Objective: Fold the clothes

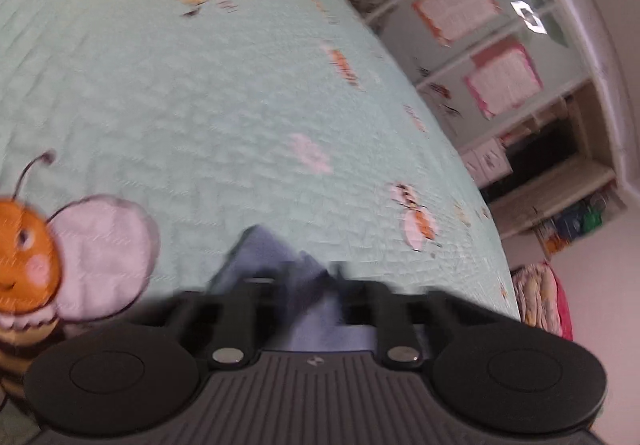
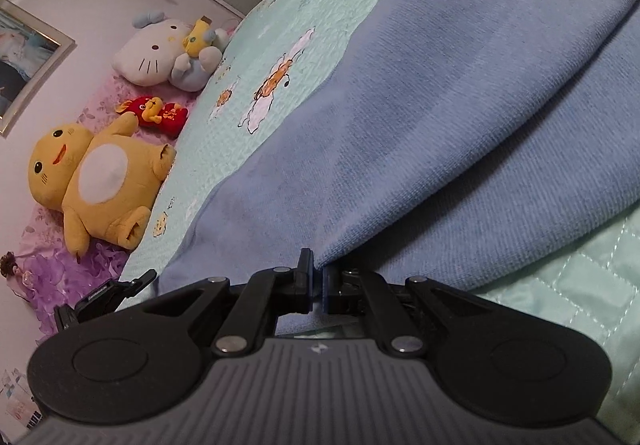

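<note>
**Both jaws pinching blue cloth on the quilt**

Jaws of my right gripper [image 2: 318, 285] are pressed together on a folded edge of the blue garment [image 2: 460, 105]; fabric sits between the pads and rises away from them in a ridge. Left gripper [image 1: 298, 285] also has blue cloth bunched between its fingers, so I read it as pinching the same garment, though that view is motion-blurred and the fingertips are not sharp.

Right wrist view: the garment spreads over the mint green quilt [image 2: 580, 257], covering most of the right and centre of the frame, with a long fold running diagonally across it. Bare quilt shows at the lower right corner and along the garment's far left edge, with bee prints on it.

Past the quilt's left edge, on a purple floral sheet: a yellow plush [image 2: 96, 177], a small red plush [image 2: 154, 115], and a white cat plush [image 2: 150, 59] with a small blue and yellow toy against it.

Left wrist view: only a small peak of blue cloth shows at the fingers. A big bee print [image 1: 28, 265] is at the left, and white shelving [image 1: 500, 57] stands beyond the quilt's right edge.
</note>
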A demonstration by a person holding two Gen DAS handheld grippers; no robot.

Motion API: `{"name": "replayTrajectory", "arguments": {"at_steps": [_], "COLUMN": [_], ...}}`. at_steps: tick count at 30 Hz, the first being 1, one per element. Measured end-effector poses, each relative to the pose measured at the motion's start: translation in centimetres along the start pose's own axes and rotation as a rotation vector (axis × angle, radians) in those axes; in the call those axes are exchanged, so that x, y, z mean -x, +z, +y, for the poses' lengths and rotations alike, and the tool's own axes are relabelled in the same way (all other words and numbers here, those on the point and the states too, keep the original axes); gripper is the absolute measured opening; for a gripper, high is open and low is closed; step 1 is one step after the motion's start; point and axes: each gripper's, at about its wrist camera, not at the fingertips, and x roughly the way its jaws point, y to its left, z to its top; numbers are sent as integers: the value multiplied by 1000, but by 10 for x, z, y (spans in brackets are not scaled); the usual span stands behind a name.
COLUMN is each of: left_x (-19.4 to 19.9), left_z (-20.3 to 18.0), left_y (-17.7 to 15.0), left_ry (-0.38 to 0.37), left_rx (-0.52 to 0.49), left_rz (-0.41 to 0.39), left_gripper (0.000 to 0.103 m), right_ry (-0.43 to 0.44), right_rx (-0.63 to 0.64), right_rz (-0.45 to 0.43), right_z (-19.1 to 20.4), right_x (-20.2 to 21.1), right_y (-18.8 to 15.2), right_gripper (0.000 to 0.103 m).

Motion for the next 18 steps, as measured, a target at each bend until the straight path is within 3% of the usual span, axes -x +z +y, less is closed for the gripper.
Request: {"name": "replayTrajectory", "arguments": {"at_steps": [3,6,8,12,18], "left_x": [0,-14,-23,-21,-24], "left_z": [-17,-7,2,-3,-2], "left_y": [1,-1,-1,-3,-1], "left_ry": [3,115,160,151,149], "left_rx": [-140,-221,-225,-254,-271], "left_rz": [-37,-5,16,14,28], "left_gripper": [6,9,12,6,6], "right_ry": [1,2,2,2,12], "right_rx": [-9,-15,-15,-5,44], "right_rz": [3,4,5,0,-8], "right_z": [-2,-3,-3,-2,9], "right_x": [0,0,0,1,3], "right_y": [-1,-2,-2,-2,0], "right_gripper": [2,2,2,3,3]}}
